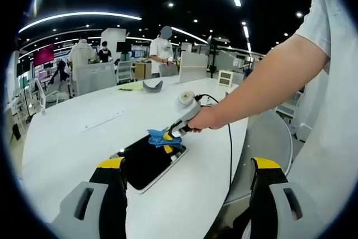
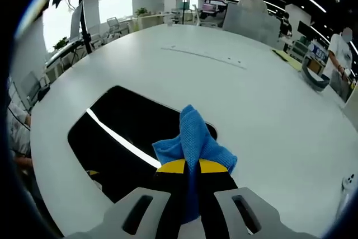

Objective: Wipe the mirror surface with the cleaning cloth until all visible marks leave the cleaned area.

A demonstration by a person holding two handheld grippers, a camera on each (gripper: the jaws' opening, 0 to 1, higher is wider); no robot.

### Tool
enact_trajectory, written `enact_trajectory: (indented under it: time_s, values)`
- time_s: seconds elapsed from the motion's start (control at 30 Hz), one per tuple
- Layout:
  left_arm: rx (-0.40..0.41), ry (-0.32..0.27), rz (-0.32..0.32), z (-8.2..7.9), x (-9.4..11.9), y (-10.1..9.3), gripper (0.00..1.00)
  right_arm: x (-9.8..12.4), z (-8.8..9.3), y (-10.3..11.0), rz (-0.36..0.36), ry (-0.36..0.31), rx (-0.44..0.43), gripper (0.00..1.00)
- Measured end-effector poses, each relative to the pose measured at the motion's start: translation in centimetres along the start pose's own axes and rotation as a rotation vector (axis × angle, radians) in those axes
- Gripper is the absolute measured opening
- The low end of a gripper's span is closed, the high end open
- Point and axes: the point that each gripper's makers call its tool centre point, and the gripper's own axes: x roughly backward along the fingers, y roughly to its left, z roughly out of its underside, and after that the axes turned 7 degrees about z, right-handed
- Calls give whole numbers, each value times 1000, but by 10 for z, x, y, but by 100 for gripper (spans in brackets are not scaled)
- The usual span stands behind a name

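On the mirror (image 2: pixel 123 132), right gripper (image 2: pixel 192 167) clamped on blue cloth (image 2: pixel 193 141), seemingly touching glass; left gripper (image 1: pixel 187 172) agape.

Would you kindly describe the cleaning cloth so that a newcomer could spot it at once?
Start at the large white table, then find the dark mirror lying flat on it. The cleaning cloth is the bunched blue fabric pinched in the right gripper, the table's only blue item.

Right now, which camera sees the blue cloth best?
The right gripper view: the blue cloth is big and close, pinched in the right gripper over the mirror. The left gripper view shows it small.
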Motion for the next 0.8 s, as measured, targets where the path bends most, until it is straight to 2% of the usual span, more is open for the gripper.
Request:
enact_trajectory:
  time_s: [0.33,0.8]
  values:
    - [-18,1,20,-4,5,6,91,1,1,1,26,17,-30,2]
    - [-32,0,42,0,19,20,91,2,-1,11,57,34,-64,1]
